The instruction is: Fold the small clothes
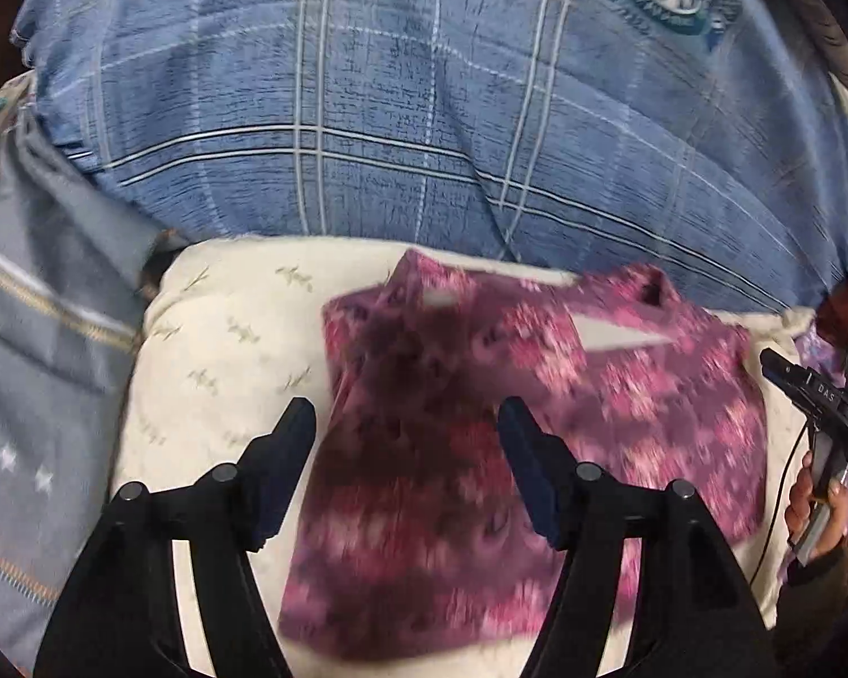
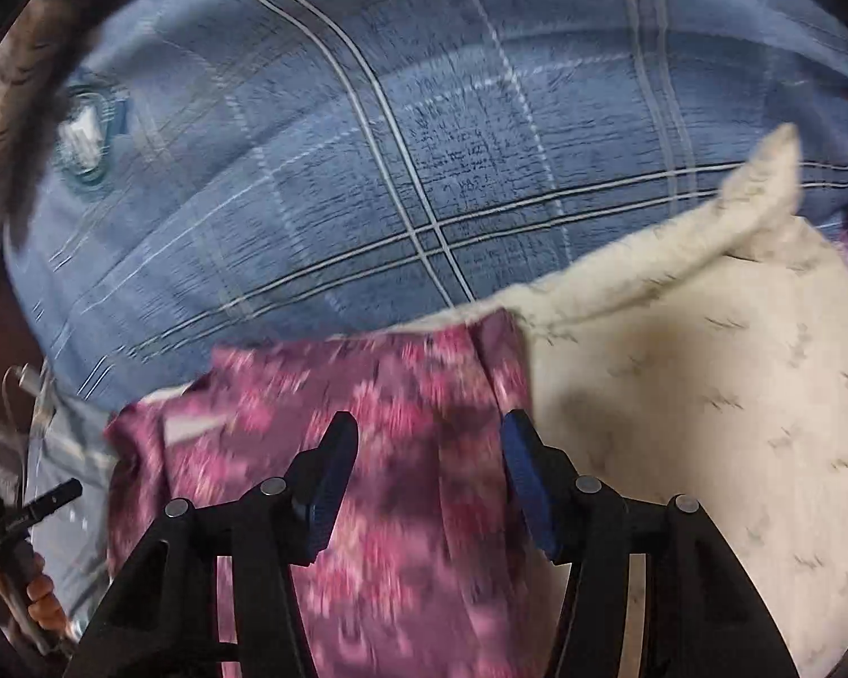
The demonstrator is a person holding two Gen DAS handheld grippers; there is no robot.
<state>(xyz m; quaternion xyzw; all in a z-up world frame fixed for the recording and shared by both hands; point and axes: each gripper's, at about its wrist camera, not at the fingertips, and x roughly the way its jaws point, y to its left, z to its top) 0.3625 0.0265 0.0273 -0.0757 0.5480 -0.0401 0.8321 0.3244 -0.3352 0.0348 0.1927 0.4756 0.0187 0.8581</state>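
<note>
From the left wrist, the left claw [image 1: 407,424] hung with its jaws apart and empty above the pink patterned garment [image 1: 480,424], which lay folded on a cream pillow [image 1: 209,350] in front of a blue checked cushion [image 1: 396,113]. The right claw [image 1: 808,390] showed at the far right edge.

From the right wrist, the right claw [image 2: 429,440] also stood apart, gripping nothing, over the garment [image 2: 412,395] lying beside bare pillow [image 2: 706,395].
</note>
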